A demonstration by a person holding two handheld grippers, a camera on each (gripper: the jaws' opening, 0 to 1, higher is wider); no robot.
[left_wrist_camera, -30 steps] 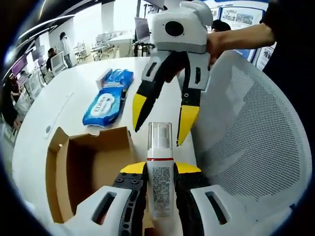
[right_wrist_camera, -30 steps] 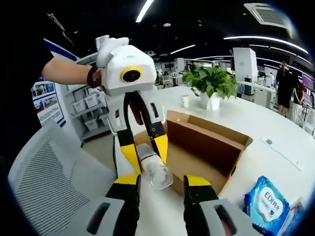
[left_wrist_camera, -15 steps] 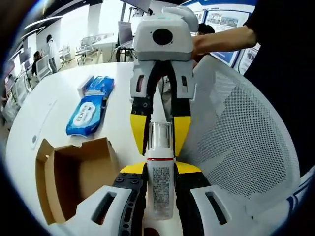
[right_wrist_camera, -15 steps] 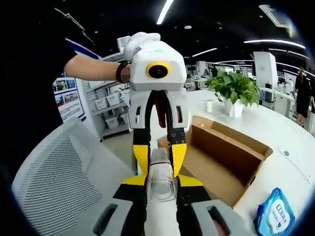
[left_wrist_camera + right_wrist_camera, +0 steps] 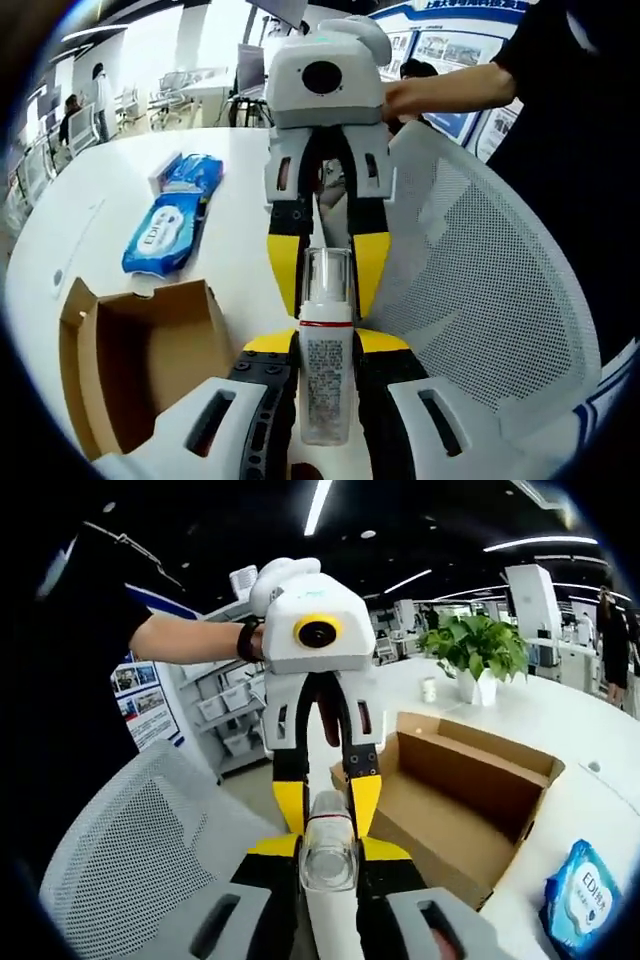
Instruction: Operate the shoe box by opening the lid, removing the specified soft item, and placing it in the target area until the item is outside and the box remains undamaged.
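OK, L view: my left gripper is clamped on a bottle, white w/ a printed label and a clear cap, standing upright between the black jaws. Right gripper comes in from the far side facing me, yellow tips either side of the clear cap, looks like contact on the cap, so both claws pinch the same bottle, one at each end. Shoe box, brown cardboard, sits left of the bottle on the white table, lid flap folded back, inside looks bare from here. Blue wipes pack lies farther out on the table, well apart from the box, w/ a smaller blue-white pack just behind it. White mesh chair to the right, person's arm reaching to the right gripper's body. R view: right gripper jaws narrow, closed on the bottle cap-end toward the lens; left gripper opposite, yellow fingertips flanking the bottle's far end. Shoe box open, right of the bottle, potted plant beyond it, wipes pack at near right, mesh chair to the left.
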